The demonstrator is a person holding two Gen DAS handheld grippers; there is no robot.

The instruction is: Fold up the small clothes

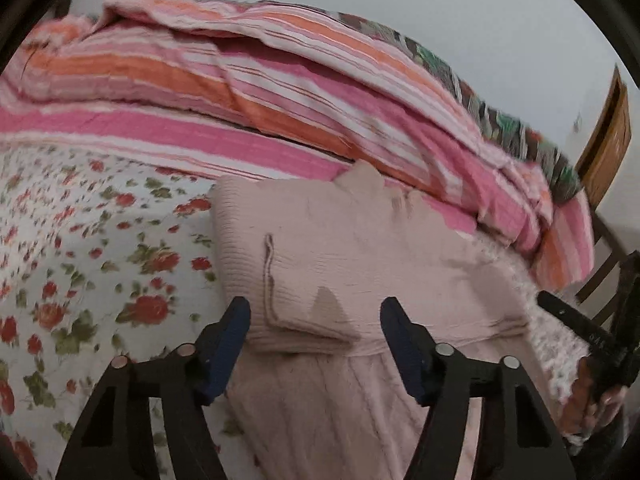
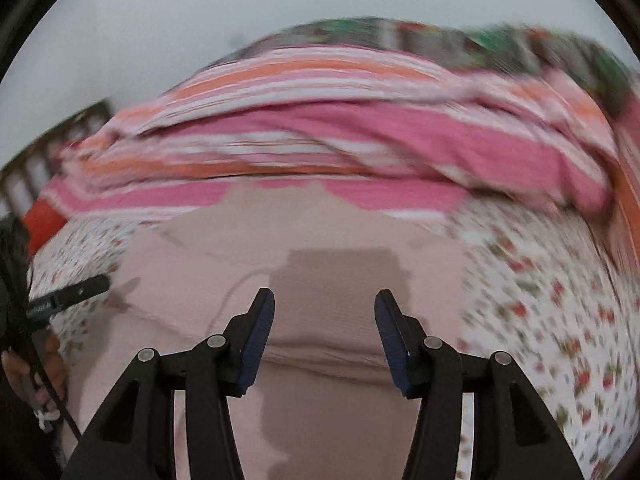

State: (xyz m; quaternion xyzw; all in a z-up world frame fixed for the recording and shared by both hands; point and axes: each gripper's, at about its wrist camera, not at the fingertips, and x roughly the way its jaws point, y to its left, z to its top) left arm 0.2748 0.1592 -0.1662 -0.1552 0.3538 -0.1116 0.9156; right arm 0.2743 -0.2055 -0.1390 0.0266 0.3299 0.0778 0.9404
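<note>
A pale pink knit garment (image 1: 360,248) lies partly folded on the floral bedsheet (image 1: 80,240), with a folded flap near the front. My left gripper (image 1: 316,308) is open and empty, its jaws hovering over the garment's front fold. My right gripper (image 2: 325,300) is open and empty above the same pink garment (image 2: 320,240); that view is motion-blurred. The right gripper also shows at the right edge of the left wrist view (image 1: 580,324), and the left gripper at the left edge of the right wrist view (image 2: 76,292).
A bunched pink, orange and white striped quilt (image 1: 280,100) lies along the far side of the bed, also in the right wrist view (image 2: 340,128). A wooden door (image 1: 608,136) and wooden bed rails (image 1: 604,264) stand at the right.
</note>
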